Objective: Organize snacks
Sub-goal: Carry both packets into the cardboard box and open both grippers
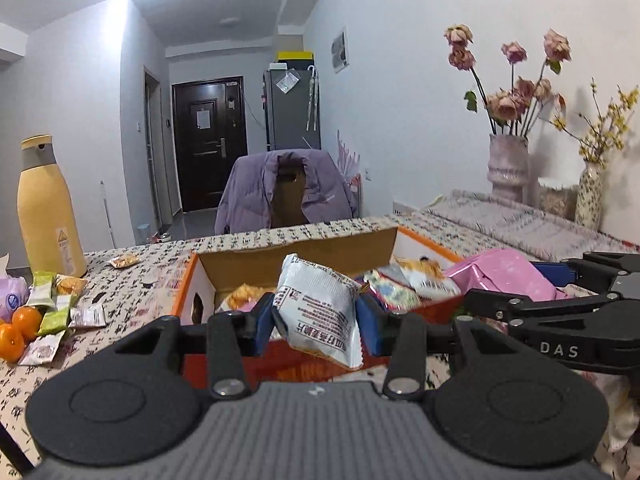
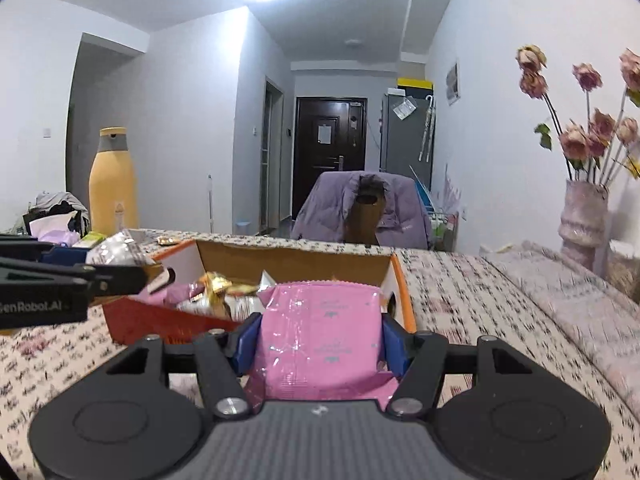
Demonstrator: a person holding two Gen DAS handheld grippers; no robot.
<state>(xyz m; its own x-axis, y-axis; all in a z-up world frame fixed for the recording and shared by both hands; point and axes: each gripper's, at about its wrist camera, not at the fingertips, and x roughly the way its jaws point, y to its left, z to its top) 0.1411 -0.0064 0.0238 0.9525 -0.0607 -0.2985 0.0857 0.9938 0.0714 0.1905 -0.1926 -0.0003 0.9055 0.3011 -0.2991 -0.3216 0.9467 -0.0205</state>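
My left gripper (image 1: 316,320) is shut on a white snack packet (image 1: 316,308) with red print, held in front of an open orange cardboard box (image 1: 188,288) that holds several snack packets. My right gripper (image 2: 320,340) is shut on a pink snack packet (image 2: 320,332), lifted near the box's (image 2: 400,292) right end. In the left wrist view the right gripper (image 1: 560,276) and the pink packet (image 1: 496,276) show at the right. The left gripper's black arm reaches in from the left edge of the right wrist view, with its white packet (image 2: 116,252) beside it.
Loose snack packets (image 1: 56,304) and oranges (image 1: 18,328) lie on the patterned tablecloth at the left, beside a tall yellow bottle (image 1: 48,208). Vases with dried flowers (image 1: 508,164) stand at the right rear. A chair with a purple jacket (image 1: 284,192) is behind the table.
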